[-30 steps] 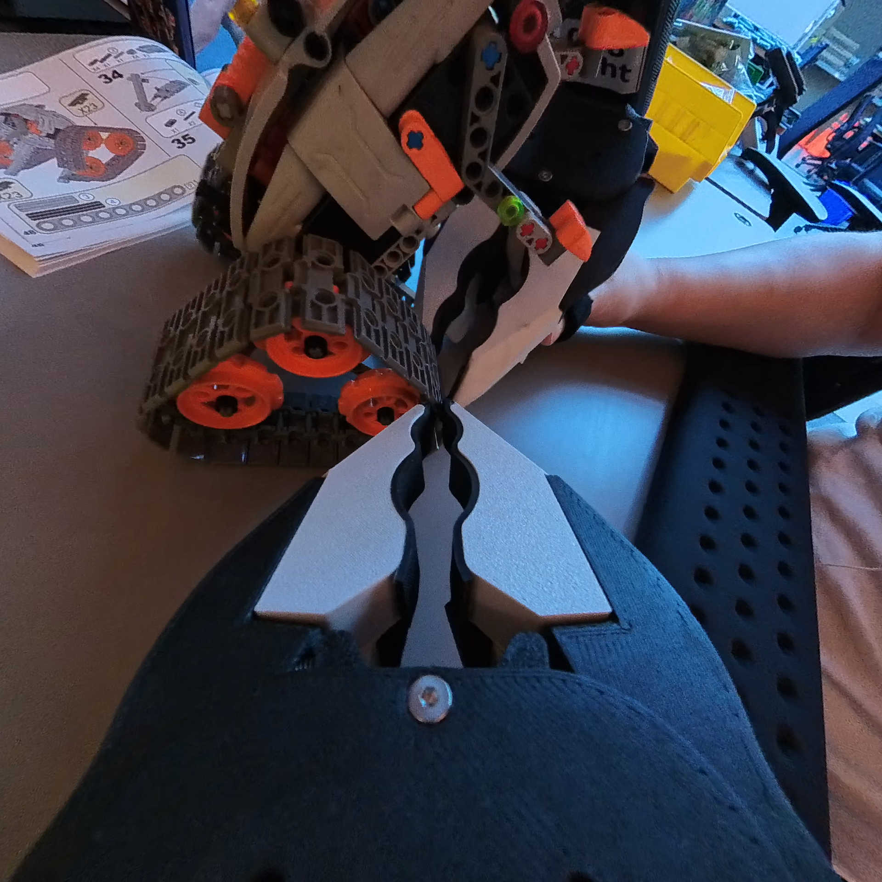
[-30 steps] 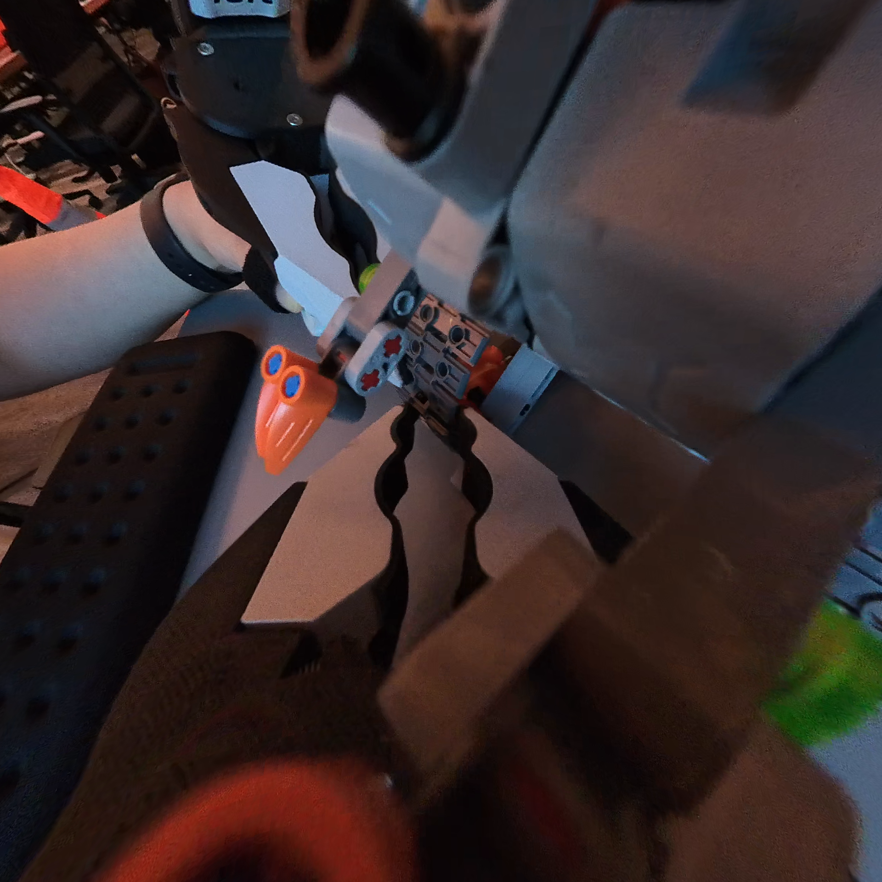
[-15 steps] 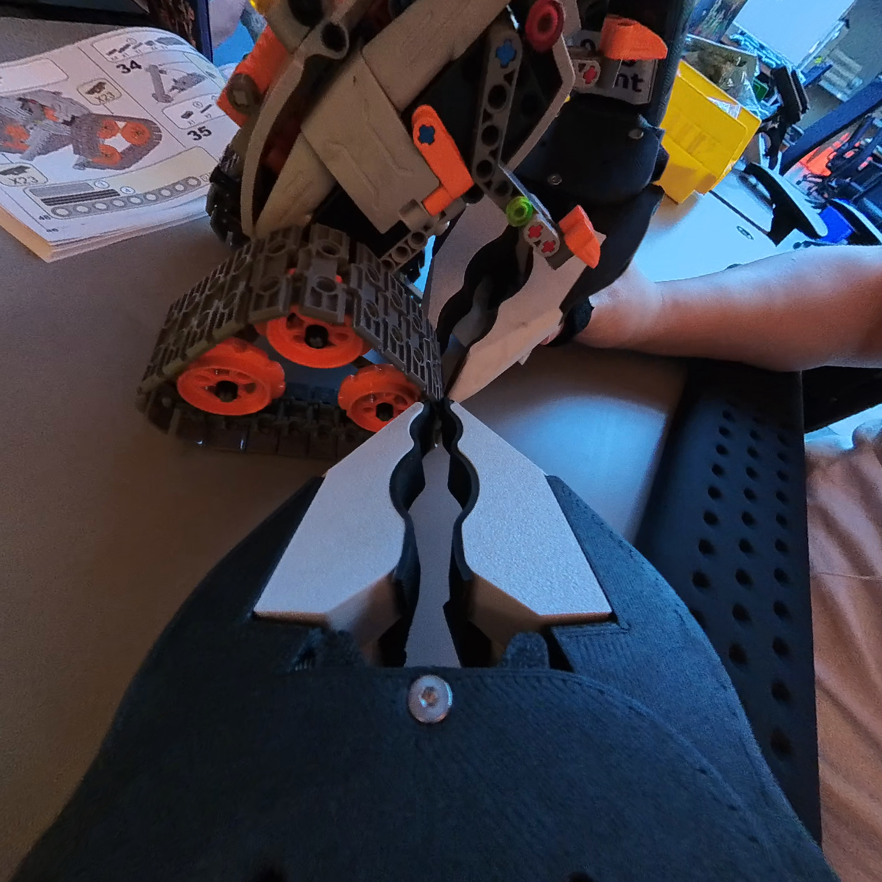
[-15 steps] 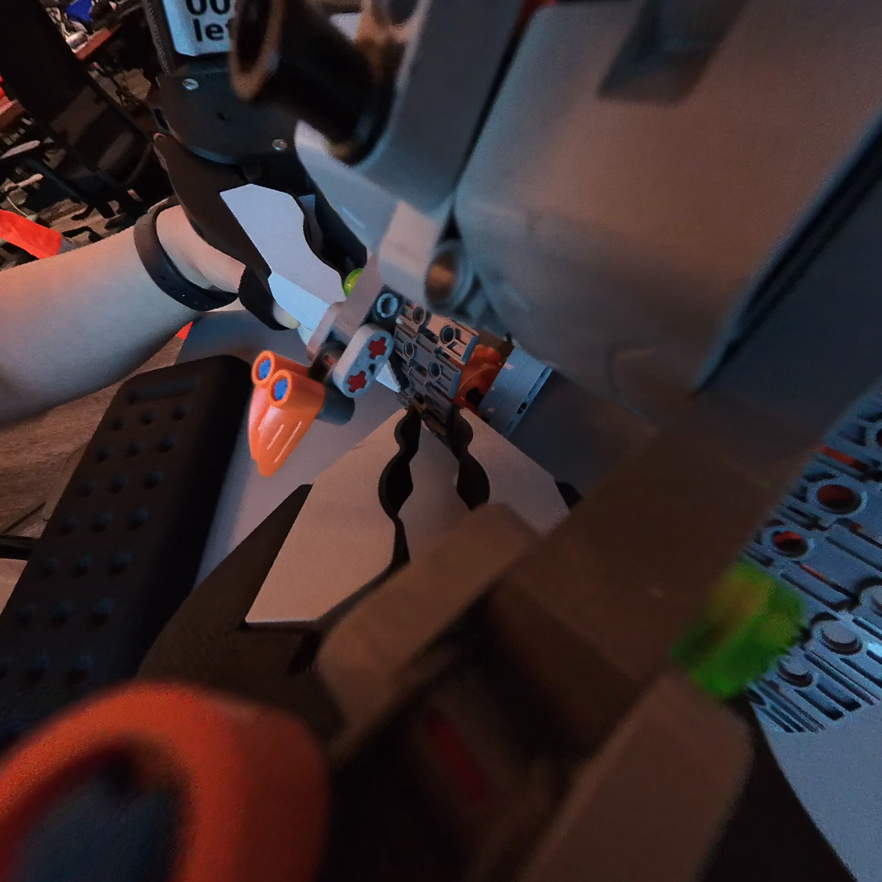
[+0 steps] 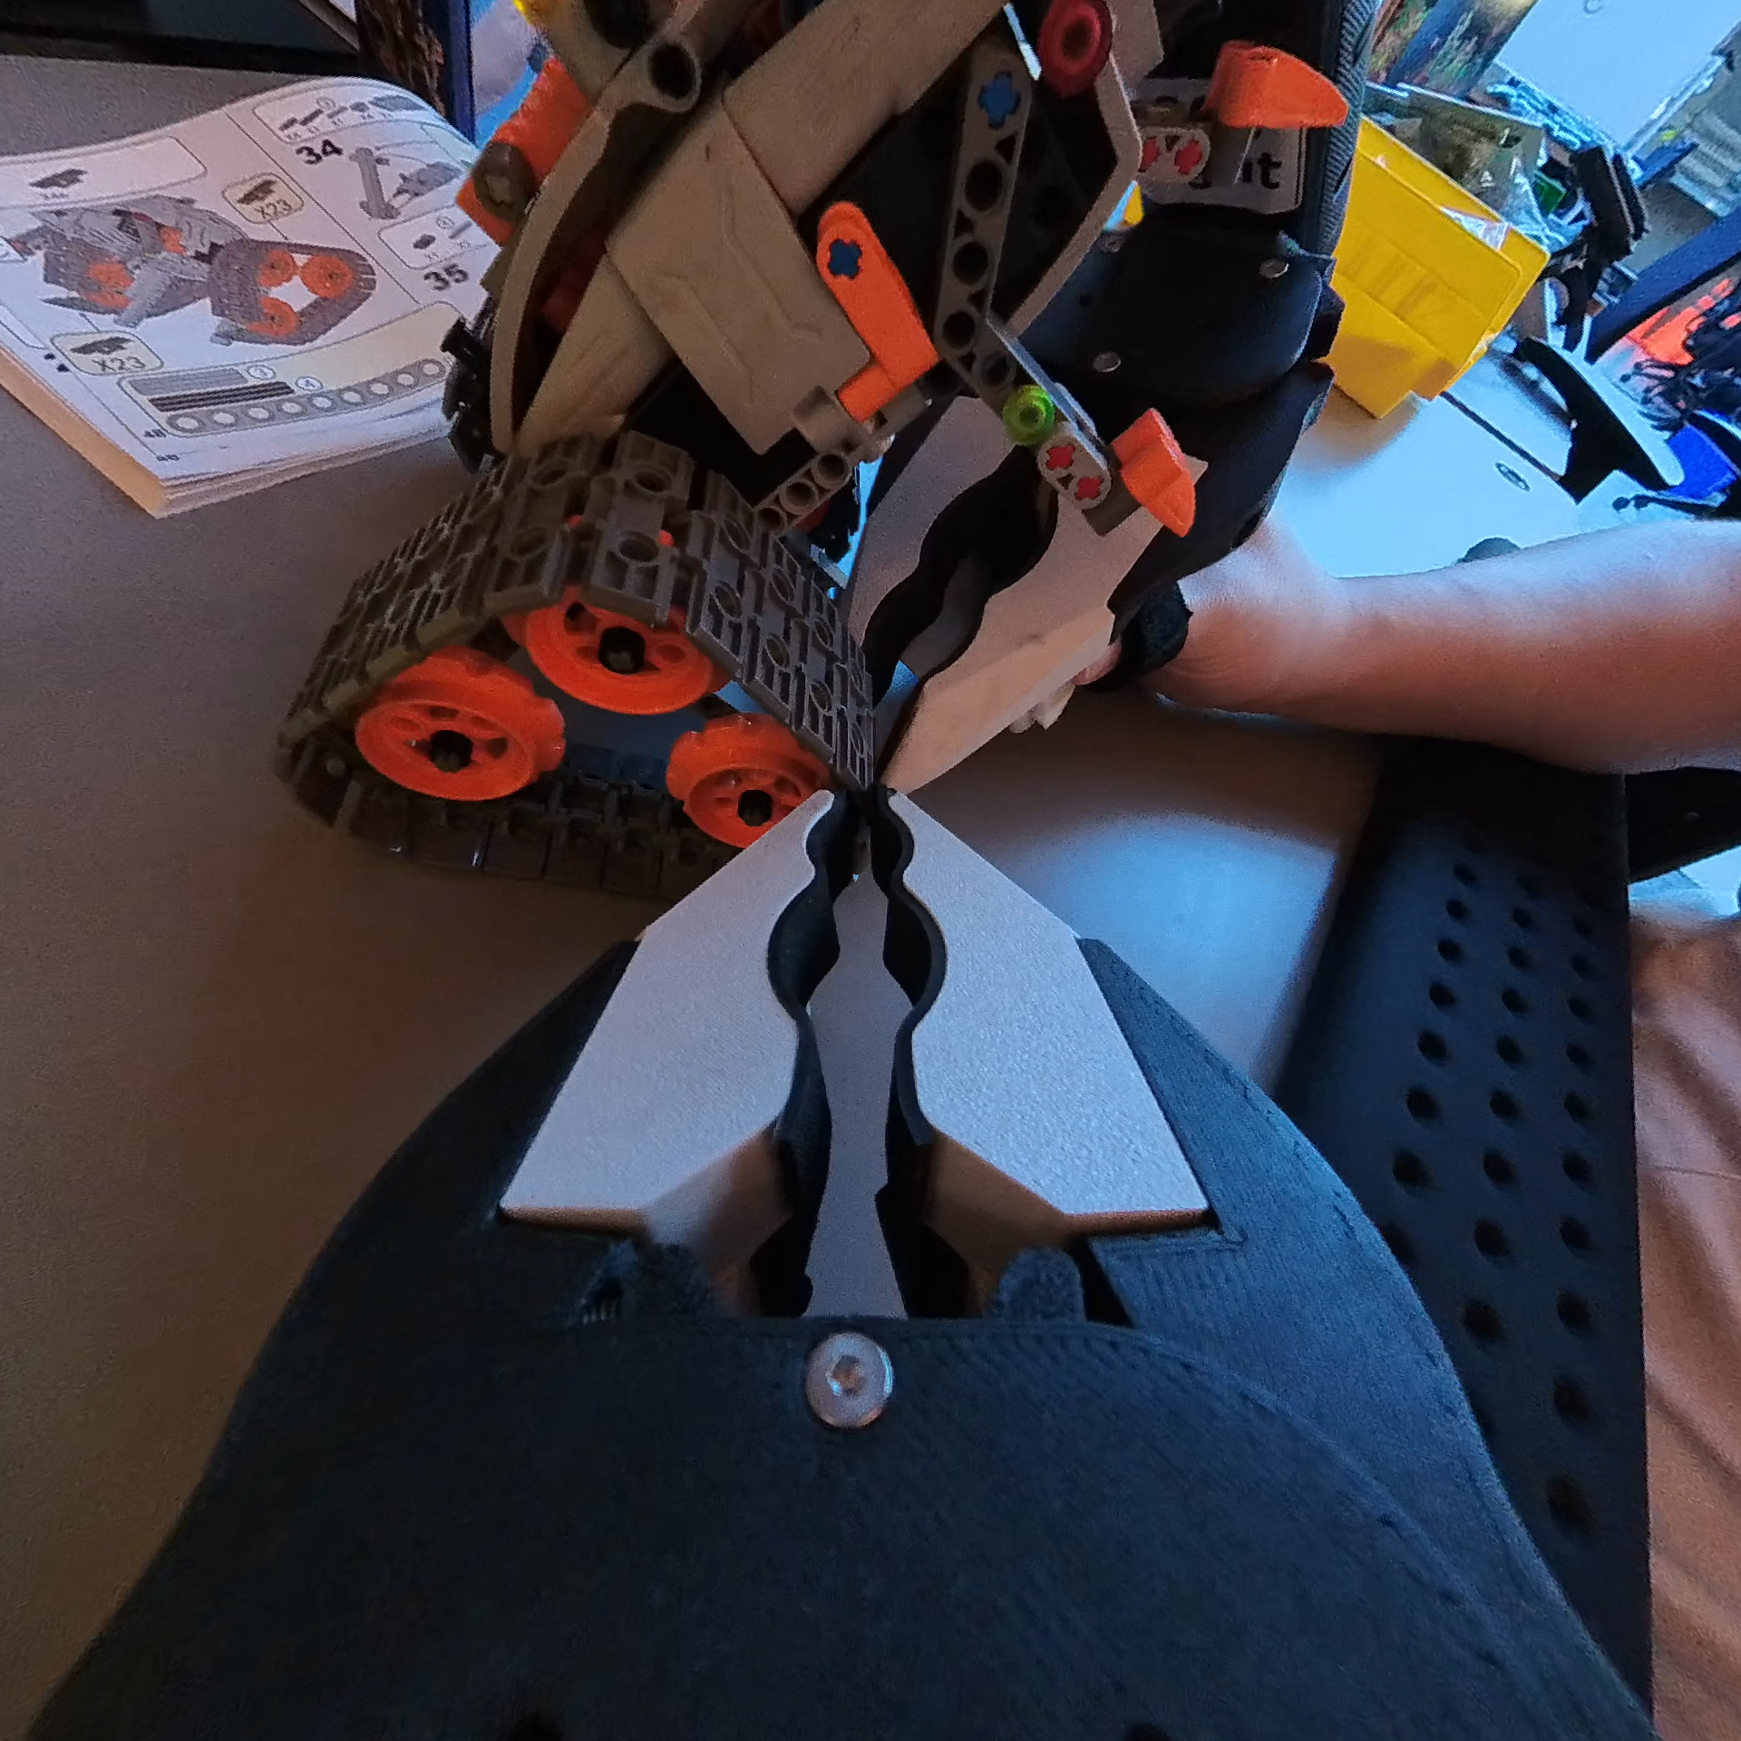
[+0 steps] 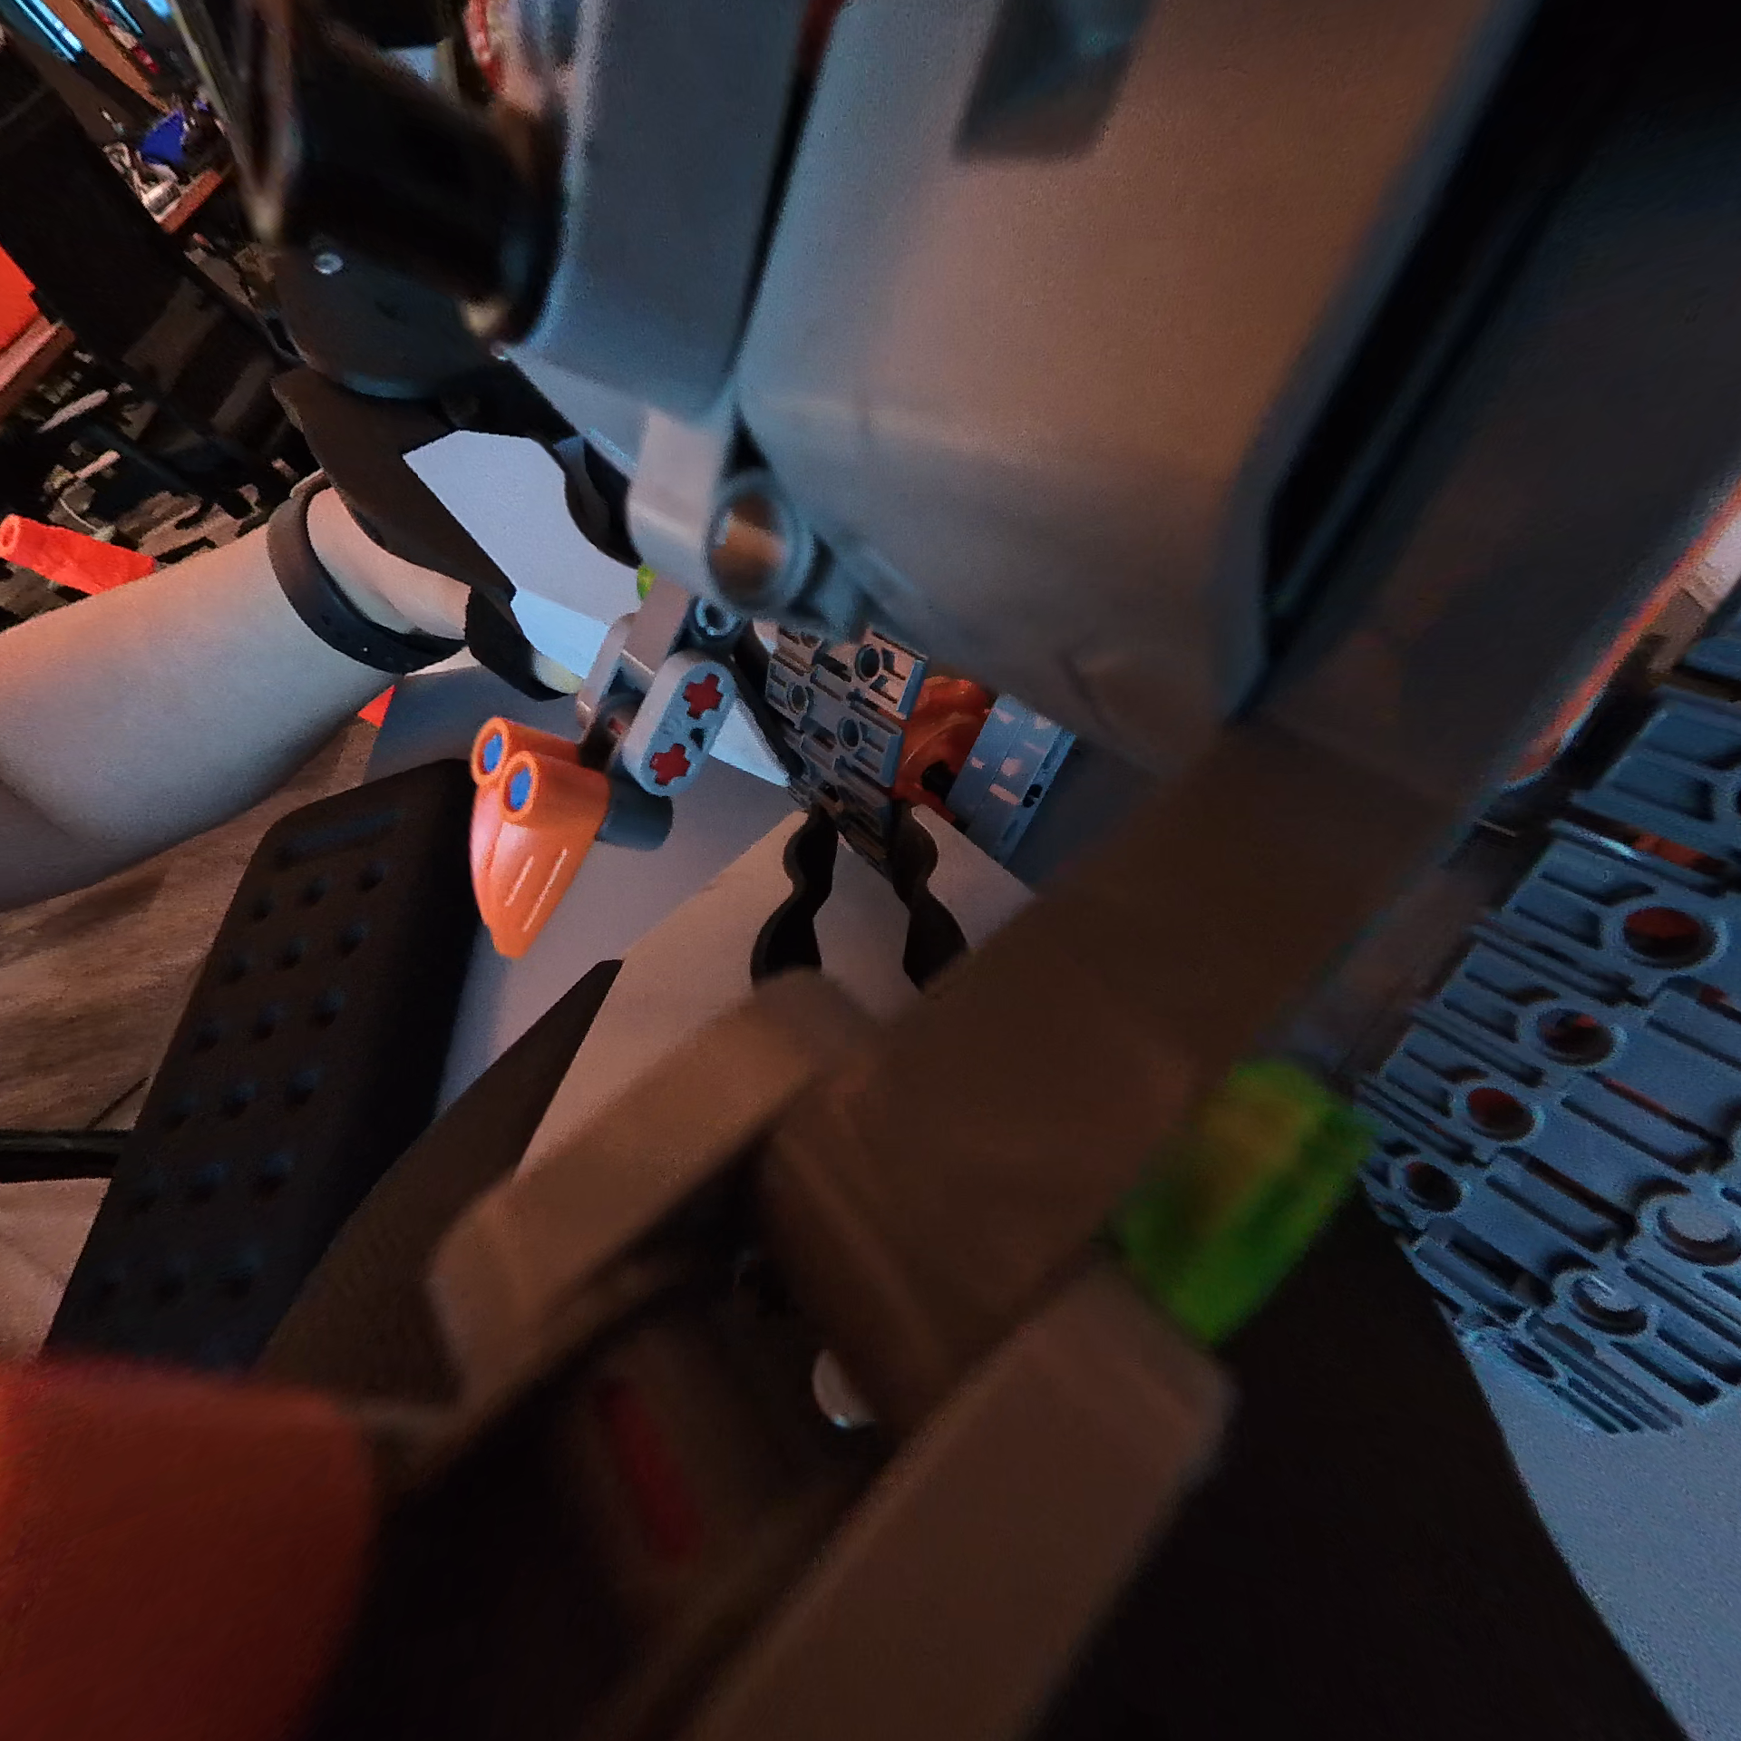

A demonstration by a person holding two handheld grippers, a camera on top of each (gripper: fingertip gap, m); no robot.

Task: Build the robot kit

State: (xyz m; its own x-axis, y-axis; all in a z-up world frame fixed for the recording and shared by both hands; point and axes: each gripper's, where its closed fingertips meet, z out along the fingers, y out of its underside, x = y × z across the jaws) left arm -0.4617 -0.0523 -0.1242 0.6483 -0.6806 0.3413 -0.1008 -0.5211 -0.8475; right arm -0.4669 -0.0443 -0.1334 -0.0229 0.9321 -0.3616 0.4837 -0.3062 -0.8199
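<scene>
Pinching the track (image 5: 603, 556) of the model (image 5: 754, 235) — left gripper (image 5: 862, 810) fingers together on its end | right gripper (image 6: 862, 838) fingers clamped on the same track | model tilted on the counter (image 5: 141, 895) | booklet (image 5: 188, 283) behind

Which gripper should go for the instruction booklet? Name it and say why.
Left, probably. The instruction booklet lies on the left gripper's side of the tracked toy model. Both grippers pinch its tread, but the right gripper sits on the far side, with the model in its way.
</scene>
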